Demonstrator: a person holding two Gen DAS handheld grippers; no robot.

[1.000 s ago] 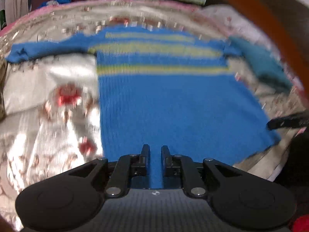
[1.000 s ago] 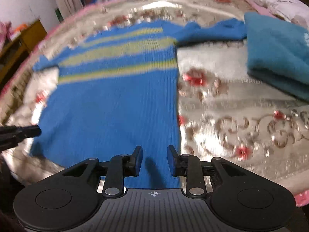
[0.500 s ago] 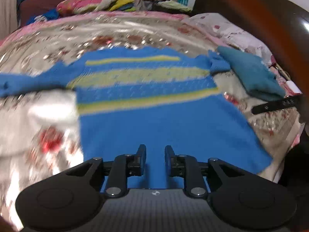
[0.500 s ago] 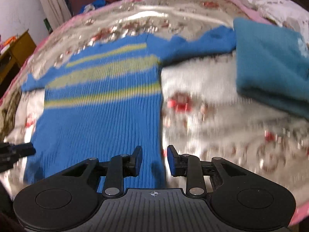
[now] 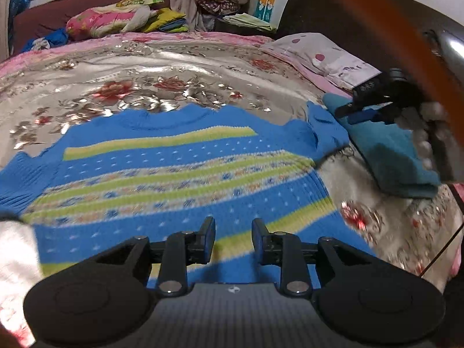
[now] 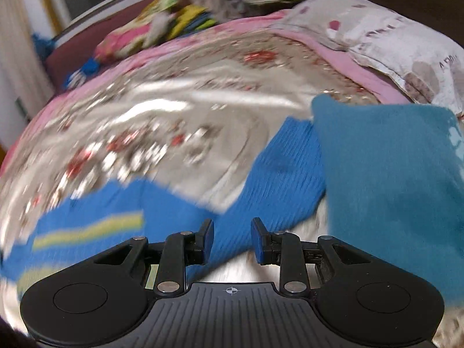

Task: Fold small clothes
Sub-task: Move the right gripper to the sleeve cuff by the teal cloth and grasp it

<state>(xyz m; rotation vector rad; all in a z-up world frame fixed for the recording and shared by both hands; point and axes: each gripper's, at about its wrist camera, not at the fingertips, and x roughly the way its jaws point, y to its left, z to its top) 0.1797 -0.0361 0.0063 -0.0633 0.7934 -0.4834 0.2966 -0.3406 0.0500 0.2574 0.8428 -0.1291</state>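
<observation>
Blue sweater [image 5: 179,174]: flat on the shiny flowered bed cover [image 5: 162,81].
Left view: whole striped front, left claw [image 5: 233,239] spread above it, pinching nothing.
Right view: only a sleeve [image 6: 287,174], touching the folded teal cloth [image 6: 391,179]; right claw [image 6: 232,239] spread, pinching nothing.

A small blue sweater [image 5: 185,179] with yellow-green stripes lies flat on the bed, neck at the far side. One sleeve [image 6: 287,171] reaches out sideways.
</observation>
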